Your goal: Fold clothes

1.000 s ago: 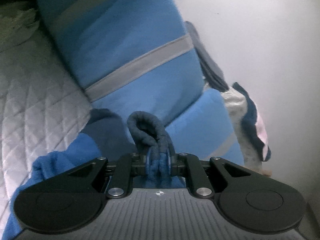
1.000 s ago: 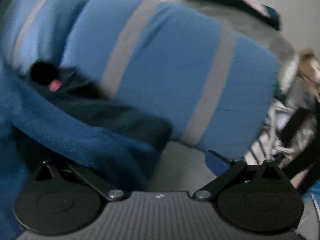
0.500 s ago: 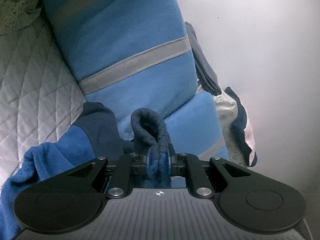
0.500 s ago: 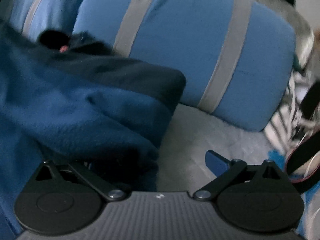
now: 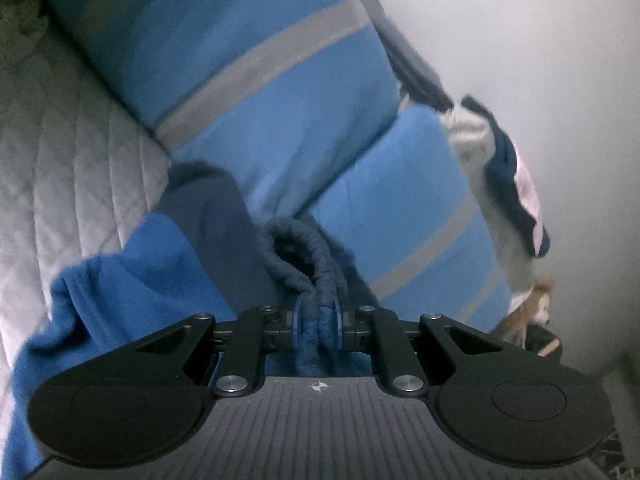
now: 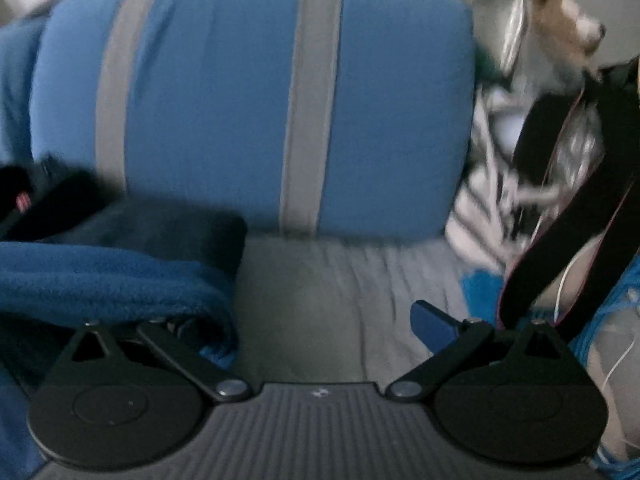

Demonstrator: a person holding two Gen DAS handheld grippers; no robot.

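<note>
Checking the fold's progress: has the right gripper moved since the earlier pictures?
Yes. The right gripper has swung rightward along the striped pillow, toward the clutter beside it.

No readable text, label, brand, number or sign on anything.

Bed (image 5: 60, 168): my work surface, covered in pale grey quilting stitched in diamonds; its cover lies creased in the right view.

Pillows: two, blue with grey stripes. The upper pillow (image 5: 240, 64) leans across the lower pillow (image 5: 400, 208) at the bed's far edge, both against the wall.

Wall (image 5: 520, 40): plain, off-white, dimly and evenly lit.

Clutter: a heap of white, navy and pink cloth (image 5: 508, 176) wedged between pillows and wall; a tan soft toy (image 6: 560, 12) at the bed's far right corner; a black strap (image 6: 560, 200) draped over striped fabric along the right edge.

Light: low, cool, soft.
</note>
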